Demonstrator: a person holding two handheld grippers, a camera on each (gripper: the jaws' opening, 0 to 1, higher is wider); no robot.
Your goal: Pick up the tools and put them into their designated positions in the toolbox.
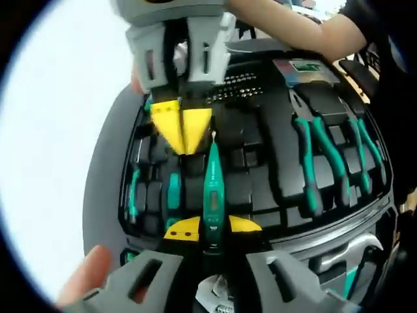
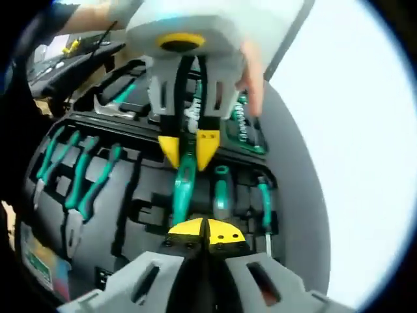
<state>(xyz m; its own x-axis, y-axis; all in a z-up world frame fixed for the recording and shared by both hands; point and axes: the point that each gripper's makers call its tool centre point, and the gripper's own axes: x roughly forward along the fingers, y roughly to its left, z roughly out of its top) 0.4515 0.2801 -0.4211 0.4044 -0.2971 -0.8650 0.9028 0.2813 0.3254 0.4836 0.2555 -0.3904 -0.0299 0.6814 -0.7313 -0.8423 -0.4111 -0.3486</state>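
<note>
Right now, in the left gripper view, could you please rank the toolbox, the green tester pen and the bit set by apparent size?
1. Toolbox, largest.
2. Green tester pen, though it lies nearest the camera, held by the left gripper, which inflates it.
3. Bit set, smallest, but farther away and partly hidden by the right gripper.

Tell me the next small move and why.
Probably lower the green tester pen into an empty slot below it. The left gripper clamps its body, the right gripper, shut, sits at its tip, and it hangs above the toolbox foam.

Grey grippers with yellow fingers (image 1: 182, 127); dark sleeve (image 1: 365, 19).
</note>
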